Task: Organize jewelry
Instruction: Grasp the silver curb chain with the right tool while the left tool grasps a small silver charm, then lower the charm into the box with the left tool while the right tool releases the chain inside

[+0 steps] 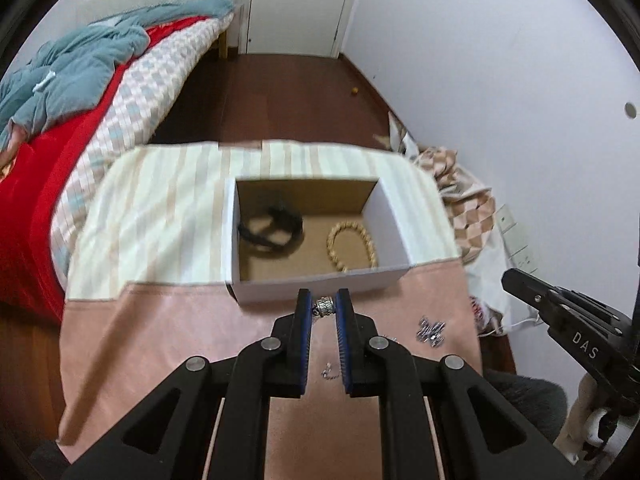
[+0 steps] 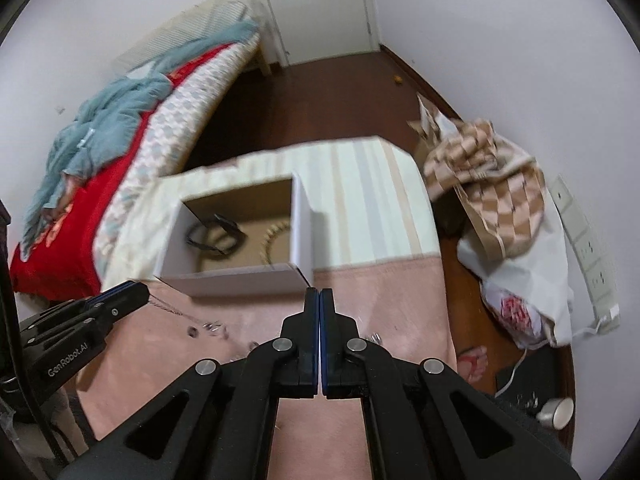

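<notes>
My left gripper (image 1: 323,304) is shut on a small silver ring (image 1: 323,305), held just in front of the near wall of a white cardboard box (image 1: 316,286). Inside the box lie a black band (image 1: 272,226) and a wooden bead bracelet (image 1: 354,246). A silver jewelry piece (image 1: 431,329) and a thin chain (image 1: 328,372) lie on the pink cloth. My right gripper (image 2: 320,294) is shut and empty, over the pink cloth to the right of the box (image 2: 236,276). The left gripper (image 2: 120,296) shows at the left of the right wrist view, with a thin chain (image 2: 168,306) hanging by it.
The table (image 1: 160,208) is covered in striped and pink cloth. A bed (image 1: 80,100) with red and blue bedding stands to the left. Bags (image 2: 500,200) sit on the floor to the right, by a wall. Small silver pieces (image 2: 212,328) lie on the cloth.
</notes>
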A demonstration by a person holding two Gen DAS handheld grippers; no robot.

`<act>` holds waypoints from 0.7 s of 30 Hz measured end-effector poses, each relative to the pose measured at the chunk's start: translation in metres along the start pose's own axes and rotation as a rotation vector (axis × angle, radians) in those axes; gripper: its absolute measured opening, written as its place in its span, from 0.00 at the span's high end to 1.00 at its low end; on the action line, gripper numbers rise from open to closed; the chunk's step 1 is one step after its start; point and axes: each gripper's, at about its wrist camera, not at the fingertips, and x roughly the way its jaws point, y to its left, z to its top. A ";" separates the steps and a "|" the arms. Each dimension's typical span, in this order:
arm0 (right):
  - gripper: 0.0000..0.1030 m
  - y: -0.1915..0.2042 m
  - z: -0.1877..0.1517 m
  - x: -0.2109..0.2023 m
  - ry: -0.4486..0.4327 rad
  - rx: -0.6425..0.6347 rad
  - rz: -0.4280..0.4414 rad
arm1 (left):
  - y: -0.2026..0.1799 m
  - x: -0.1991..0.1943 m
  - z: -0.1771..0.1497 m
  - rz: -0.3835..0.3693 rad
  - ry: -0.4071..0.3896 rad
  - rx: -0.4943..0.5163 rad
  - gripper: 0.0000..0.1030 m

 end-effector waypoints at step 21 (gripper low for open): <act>0.70 -0.072 -0.047 0.115 0.297 0.237 -0.023 | 0.013 0.040 -0.028 0.004 0.089 -0.047 0.91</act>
